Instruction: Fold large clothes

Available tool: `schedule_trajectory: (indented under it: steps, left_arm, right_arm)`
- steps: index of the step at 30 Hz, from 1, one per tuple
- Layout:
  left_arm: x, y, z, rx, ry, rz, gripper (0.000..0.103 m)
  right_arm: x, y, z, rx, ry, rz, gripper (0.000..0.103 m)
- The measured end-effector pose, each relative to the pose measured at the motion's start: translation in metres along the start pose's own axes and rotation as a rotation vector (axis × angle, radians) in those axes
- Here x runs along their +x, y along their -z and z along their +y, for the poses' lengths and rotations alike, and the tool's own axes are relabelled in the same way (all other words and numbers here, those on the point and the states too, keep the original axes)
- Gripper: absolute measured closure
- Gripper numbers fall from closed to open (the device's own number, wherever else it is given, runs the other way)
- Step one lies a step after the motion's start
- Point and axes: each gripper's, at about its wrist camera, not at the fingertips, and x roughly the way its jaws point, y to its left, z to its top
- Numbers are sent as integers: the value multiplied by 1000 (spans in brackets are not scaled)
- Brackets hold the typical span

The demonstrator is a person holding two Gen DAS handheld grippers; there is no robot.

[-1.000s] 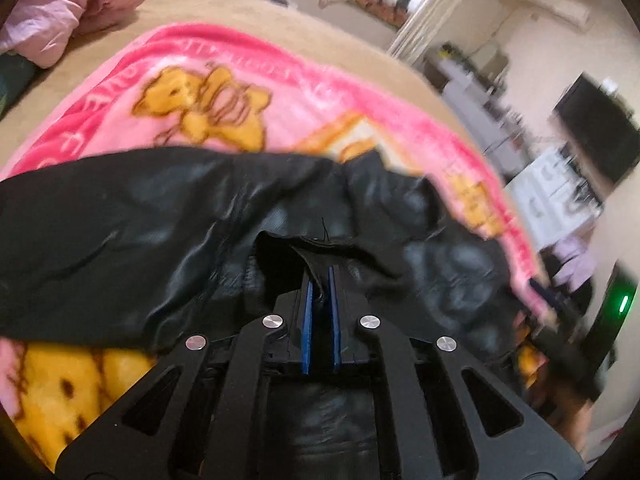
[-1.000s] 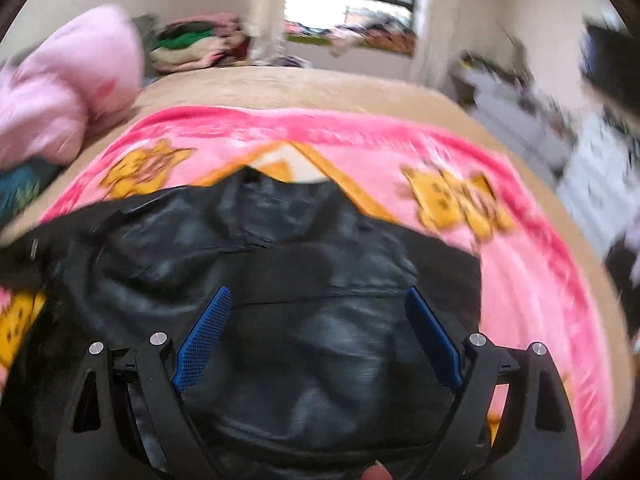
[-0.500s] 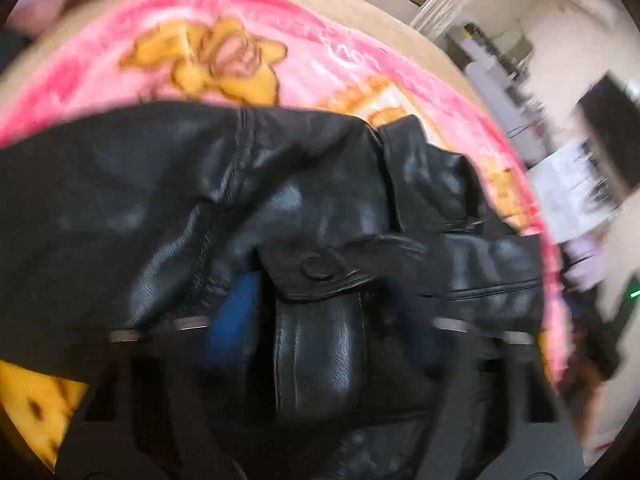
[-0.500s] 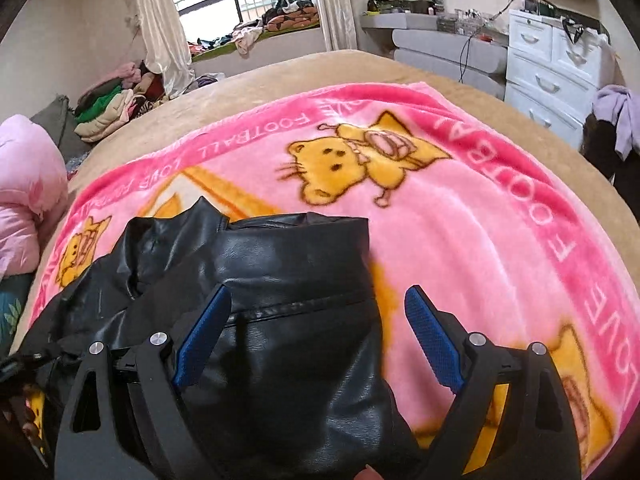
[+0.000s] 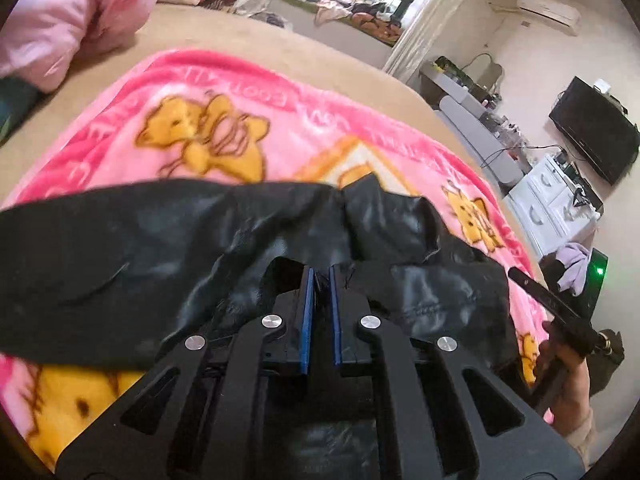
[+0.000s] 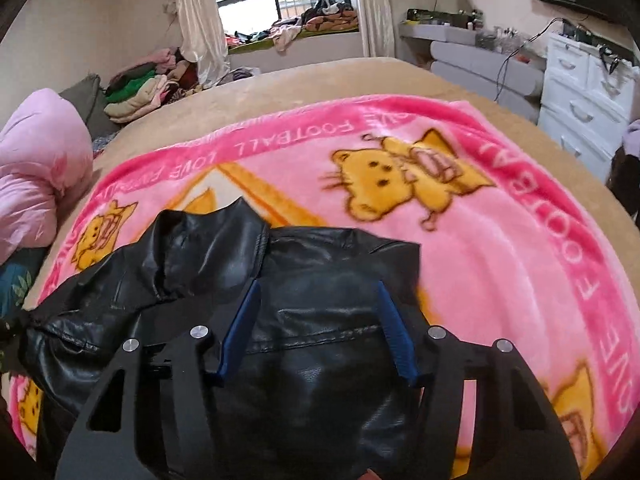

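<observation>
A black leather jacket [image 5: 160,248] lies crumpled across a pink cartoon-bear blanket [image 5: 280,120] on the bed. My left gripper [image 5: 320,276] is shut on the jacket: its blue pads nearly meet and pinch a raised fold at the tips. In the right wrist view the jacket [image 6: 320,272] fills the lower left, its collar pointing away. My right gripper [image 6: 318,296] hangs over the jacket's right part with its jaws closing. Leather lies between the blue pads [image 6: 240,320], which stand apart and do not press on it.
The blanket [image 6: 500,240] stretches bare to the right of the jacket. A pink duvet [image 6: 36,168] sits at the bed's left edge, with a clothes pile [image 6: 140,92] behind it. White drawers [image 6: 584,96] and a TV [image 5: 592,128] stand to the right.
The left gripper opened over a buttoned tab of the jacket, then shut again on a fold. The right gripper swung toward the jacket's right side and its fingers have narrowed.
</observation>
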Motion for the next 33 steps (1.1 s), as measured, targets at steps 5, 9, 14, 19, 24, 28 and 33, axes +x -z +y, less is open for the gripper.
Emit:
schedule_trajectory:
  steps: [5,9,14,19,24,28,33]
  left_arm:
    - [-10,-3,14,-24,-22,-25,101]
    - [25,7,24,2,-157,92,101]
    - [18,4,26,24,-249,42,98]
    - [-4,2,6,52,-236,-37,76]
    - [-3,18,-48,175,-103,-29,58]
    - [39,43,-62,218,-135,137,47]
    - [72,57,-37,159,-153,234,47]
  right_arm:
    - [10,7,5,-14,2,25,45]
    - [21,12,8,-48,21,72,45]
    - [39,24,4,-90,82,145,45]
    - [46,35,-6,-93,94,156,44]
    - [4,36,0,-68,-8,92,39]
    - [-17,51,16,-108,-59,101,39]
    - [-2,79,25,-146,-18,205,39]
